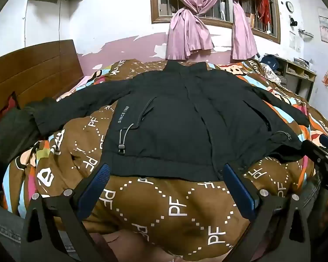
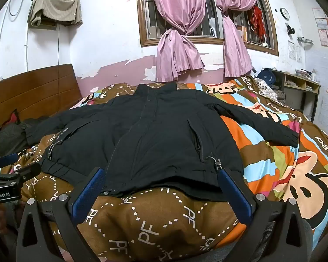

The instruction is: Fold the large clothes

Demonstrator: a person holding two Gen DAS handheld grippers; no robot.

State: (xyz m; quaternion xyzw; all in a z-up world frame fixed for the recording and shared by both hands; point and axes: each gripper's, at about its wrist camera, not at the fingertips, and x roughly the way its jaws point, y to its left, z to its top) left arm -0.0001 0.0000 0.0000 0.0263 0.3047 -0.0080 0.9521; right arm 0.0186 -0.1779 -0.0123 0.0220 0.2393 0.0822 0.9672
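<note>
A large black jacket point(image 1: 175, 118) lies spread flat, front up, on the bed, collar toward the far wall and both sleeves out to the sides. It fills the middle of the right wrist view too, as the jacket point(image 2: 159, 135). My left gripper point(image 1: 166, 170) hovers open just in front of the jacket's hem, nothing between its blue pads. Over the hem's right half, my right gripper point(image 2: 160, 174) also stands open and holds nothing. Each gripper shows at the edge of the other's view: the right gripper point(image 1: 323, 152), the left gripper point(image 2: 13, 168).
A brown and striped patterned quilt point(image 1: 164, 207) covers the bed. A wooden headboard point(image 1: 32, 74) stands at the left with a dark heap of clothes point(image 1: 8, 126) beside it. Pink curtains point(image 2: 181, 43) hang at the window behind. A shelf unit point(image 2: 299, 87) stands at the far right.
</note>
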